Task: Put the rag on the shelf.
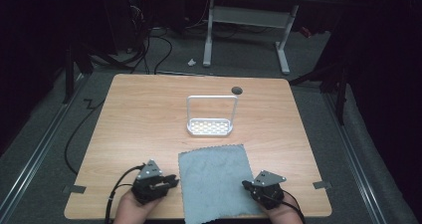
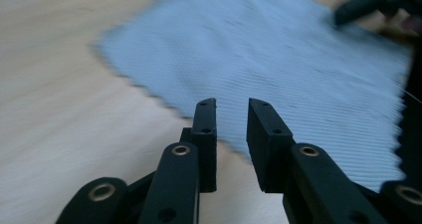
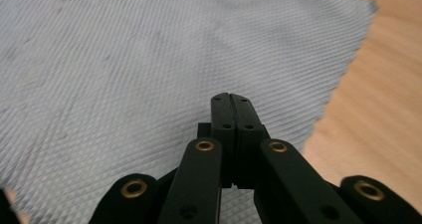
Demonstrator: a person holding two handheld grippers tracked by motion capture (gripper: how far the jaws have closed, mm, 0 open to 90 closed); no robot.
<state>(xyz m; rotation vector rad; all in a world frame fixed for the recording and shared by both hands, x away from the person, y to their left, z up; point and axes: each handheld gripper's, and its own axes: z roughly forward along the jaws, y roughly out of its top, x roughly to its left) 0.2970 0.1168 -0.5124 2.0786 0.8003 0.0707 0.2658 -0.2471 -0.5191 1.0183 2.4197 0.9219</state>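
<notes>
A wooden table (image 1: 149,114) stood under the high view, and a grey cloth (image 1: 214,179) lay flat on its near half, its near edge reaching the table's near edge at about 6 o'clock. Beyond the cloth, toward 12 o'clock, a small white rack (image 1: 211,115) with an upright hoop handle and a perforated base sat near the table's middle, well apart from the cloth. A dark round hole (image 1: 237,90) showed in the tabletop past the rack, at roughly 1 o'clock from it.

The left gripper (image 1: 171,180) rested at about 9 o'clock from the cloth, held in the person's left hand (image 1: 130,209), its tips pointing toward the cloth's left edge. In the left gripper view its jaws stood apart by a narrow gap, nothing between them, and the tips hung just above the cloth's (image 2: 278,59) edge where fabric met bare wood; that view was blurred.

The right gripper (image 1: 246,184) sat at about 3 o'clock from the cloth, in the person's right hand (image 1: 283,215), tips at the cloth's right edge. In the right gripper view its jaws were pressed together, with no fabric seen between them, and they lay over the cloth (image 3: 124,59) near its right border. Whether the tips touched the fabric could not be told.
</notes>
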